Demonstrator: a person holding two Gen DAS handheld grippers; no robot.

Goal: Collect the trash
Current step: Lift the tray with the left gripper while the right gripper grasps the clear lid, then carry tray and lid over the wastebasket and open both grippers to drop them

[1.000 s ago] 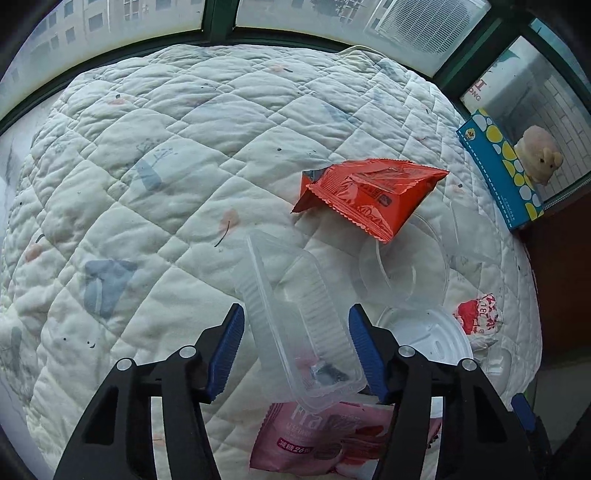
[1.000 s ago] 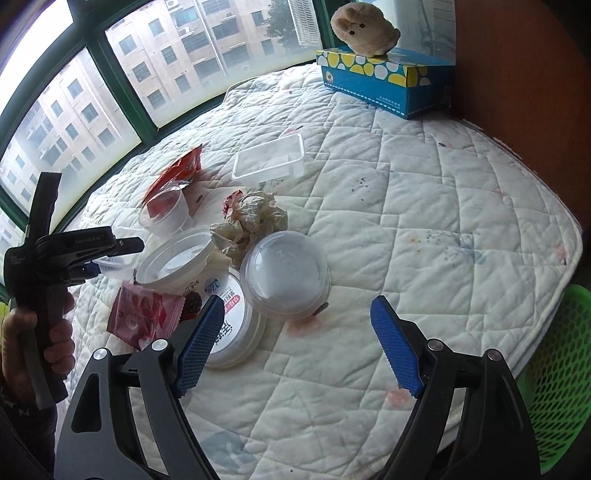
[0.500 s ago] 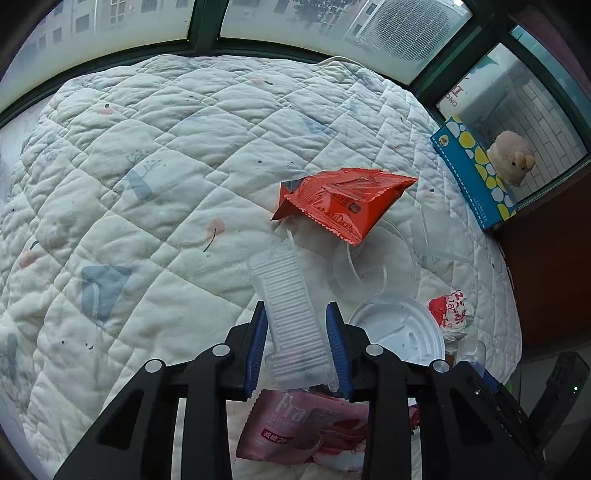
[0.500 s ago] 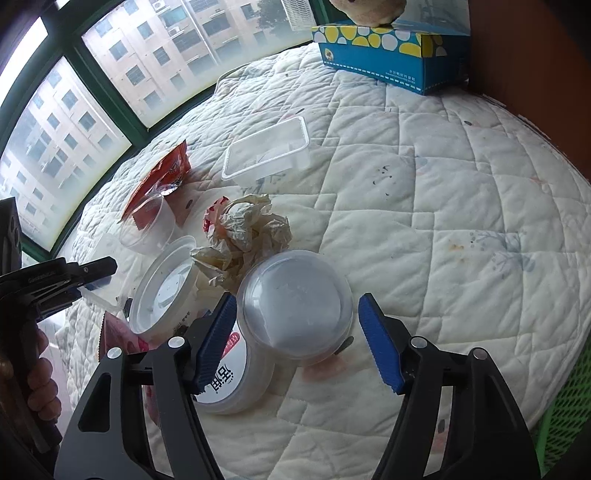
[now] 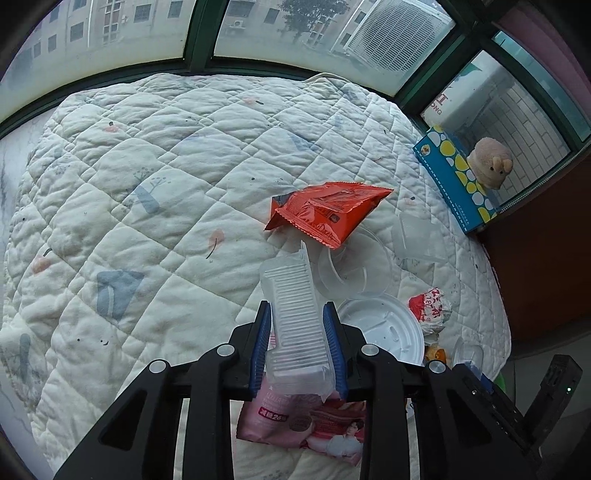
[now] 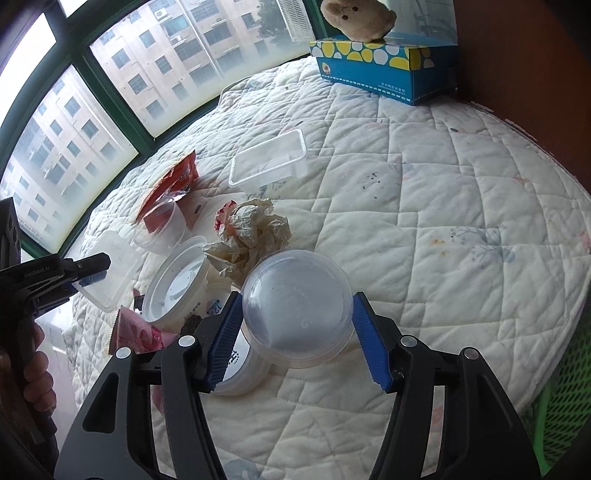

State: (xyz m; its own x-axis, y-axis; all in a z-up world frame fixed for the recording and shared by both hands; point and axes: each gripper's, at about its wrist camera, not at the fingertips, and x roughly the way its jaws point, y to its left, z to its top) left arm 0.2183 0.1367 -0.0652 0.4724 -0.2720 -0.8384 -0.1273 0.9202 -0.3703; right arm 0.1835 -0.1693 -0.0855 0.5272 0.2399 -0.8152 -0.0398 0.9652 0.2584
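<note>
My left gripper [image 5: 297,343] is shut on a clear ribbed plastic tray [image 5: 293,314] and holds it tilted above the white quilt [image 5: 147,184]. It also shows in the right wrist view [image 6: 107,275]. My right gripper [image 6: 297,339] is closed around a round clear plastic container [image 6: 297,306], both blue pads touching its sides. Other trash lies between them: a red snack bag [image 5: 328,212], a clear cup [image 5: 354,267], a white lidded tub [image 6: 177,282], crumpled paper [image 6: 251,236], a pink wrapper [image 5: 306,424], a clear rectangular box [image 6: 267,162].
A blue tissue box [image 6: 380,66] with a plush toy [image 6: 354,16] on it stands at the quilt's far edge by a brown wall. A green mesh basket [image 6: 565,417] sits below the quilt's right edge. Windows ring the far side.
My left gripper has shut on the ribbed tray and lifted it. My right gripper has moved forward and narrowed onto the round container.
</note>
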